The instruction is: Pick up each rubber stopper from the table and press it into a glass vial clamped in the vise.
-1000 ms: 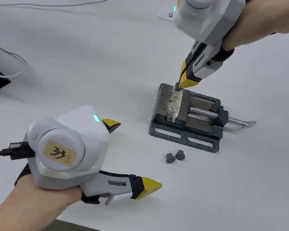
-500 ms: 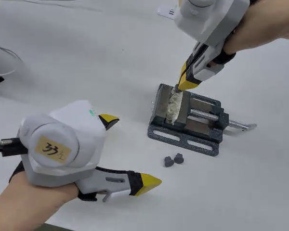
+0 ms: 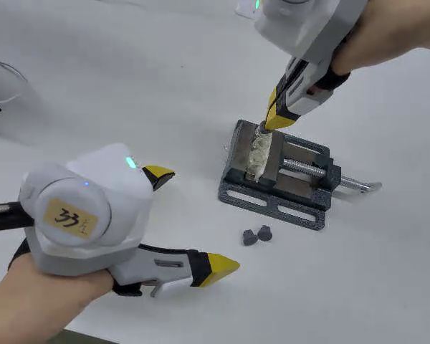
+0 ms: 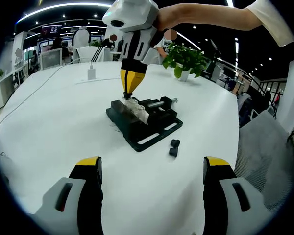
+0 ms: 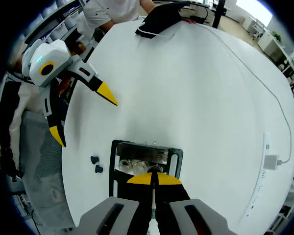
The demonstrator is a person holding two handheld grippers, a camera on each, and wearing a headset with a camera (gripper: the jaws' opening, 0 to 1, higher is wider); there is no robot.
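Head view: hardly anything has moved in the last second. The right gripper (image 3: pixel 271 122) still points steeply down at the far end of the small black metal bench vise (image 3: pixel 272 204). Its yellow tips are pinched together on what looks like a dark grey rubber stopper (image 3: pixel 261 128), sitting right at the mouth of the far one of the clear glass vials (image 3: pixel 258 154). It hasn't visibly dropped, so I reckon the stopper is being pressed in but isn't seated yet. The two spare dark grey rubber stoppers (image 3: pixel 256 234) lie on the white table (image 3: pixel 129 86) just in front of the vise, same spot as before. The left gripper (image 3: pixel 193 218) stays off to the side, well apart from the vise, claw spread wide with nothing in it.

Left gripper view: its own jaws stand far apart and empty, left gripper (image 4: pixel 152 164) aimed across at the vise (image 4: pixel 152 132). The right gripper (image 4: pixel 130 88) comes straight down onto the vials (image 4: pixel 137 110). The spare stoppers (image 4: pixel 174 147) are on the near side.

Right gripper view: the right gripper (image 5: pixel 152 177) has its tips closed together directly over the vial row (image 5: pixel 132 165). I can't tell from here how deep the stopper sits. Spare stoppers (image 5: pixel 96 164) sit left of the vise (image 5: pixel 174 156), and the open left gripper (image 5: pixel 85 120) hangs beyond. So one's mid-press, two to go.
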